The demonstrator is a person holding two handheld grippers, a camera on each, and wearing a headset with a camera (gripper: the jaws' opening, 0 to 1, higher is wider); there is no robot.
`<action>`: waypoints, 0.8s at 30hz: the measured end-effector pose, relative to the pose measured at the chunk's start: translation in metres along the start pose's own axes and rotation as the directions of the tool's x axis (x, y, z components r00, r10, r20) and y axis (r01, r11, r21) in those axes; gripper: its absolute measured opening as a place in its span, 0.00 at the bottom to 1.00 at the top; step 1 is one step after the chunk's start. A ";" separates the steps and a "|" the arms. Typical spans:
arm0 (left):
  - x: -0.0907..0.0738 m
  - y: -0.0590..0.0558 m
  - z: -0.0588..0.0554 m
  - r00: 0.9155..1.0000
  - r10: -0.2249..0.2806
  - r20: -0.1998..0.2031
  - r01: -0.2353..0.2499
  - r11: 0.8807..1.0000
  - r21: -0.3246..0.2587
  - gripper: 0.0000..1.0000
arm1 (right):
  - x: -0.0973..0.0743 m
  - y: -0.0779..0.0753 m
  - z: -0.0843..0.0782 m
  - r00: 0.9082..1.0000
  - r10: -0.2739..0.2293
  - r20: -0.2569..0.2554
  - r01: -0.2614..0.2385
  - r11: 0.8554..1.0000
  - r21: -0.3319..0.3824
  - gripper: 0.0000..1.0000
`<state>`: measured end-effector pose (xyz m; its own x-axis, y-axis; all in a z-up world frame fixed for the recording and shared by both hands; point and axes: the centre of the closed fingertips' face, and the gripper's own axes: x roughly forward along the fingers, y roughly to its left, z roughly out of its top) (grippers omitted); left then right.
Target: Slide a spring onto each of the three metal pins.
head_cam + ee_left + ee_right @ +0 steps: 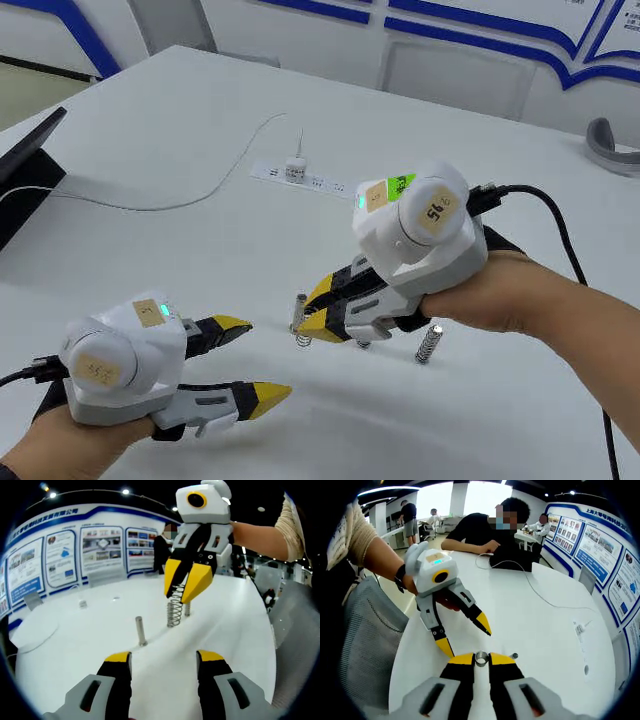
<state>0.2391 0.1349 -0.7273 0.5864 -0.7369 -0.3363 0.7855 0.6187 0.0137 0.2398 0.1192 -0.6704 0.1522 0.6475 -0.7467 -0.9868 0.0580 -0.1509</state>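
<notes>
Right tongs [183, 586] clamped on top coils of spring [174, 611]. Spring hangs upright, foot at counter [235, 630], just beside far pin [187, 610], bare pin [140, 630] near. No pin seen inside it. Left tongs [164, 658] apart, empty. Other spring [428, 343] stands tilted on counter; on pin or not, cannot tell. Judgement: spring light, springy, bends sideways, slips easily. Grip near top, gently, keep bore in line with pin.

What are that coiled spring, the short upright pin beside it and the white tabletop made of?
The spring looks like bare steel wire: grey, shiny coils. The pin seems polished metal, with a bright streak down its side. The tabletop is smooth white with a soft sheen, perhaps laminate.
</notes>
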 end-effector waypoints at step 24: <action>-0.002 0.002 -0.006 1.000 0.010 -0.008 -0.010 1.000 -0.014 0.61 | -0.003 -0.050 0.003 0.995 -0.104 0.013 0.103 0.993 0.062 0.12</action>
<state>0.2383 0.1386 -0.7323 0.5922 -0.7286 -0.3441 0.7769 0.6297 0.0038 0.2889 0.1170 -0.6588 0.2531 0.6478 -0.7185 -0.9674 0.1709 -0.1868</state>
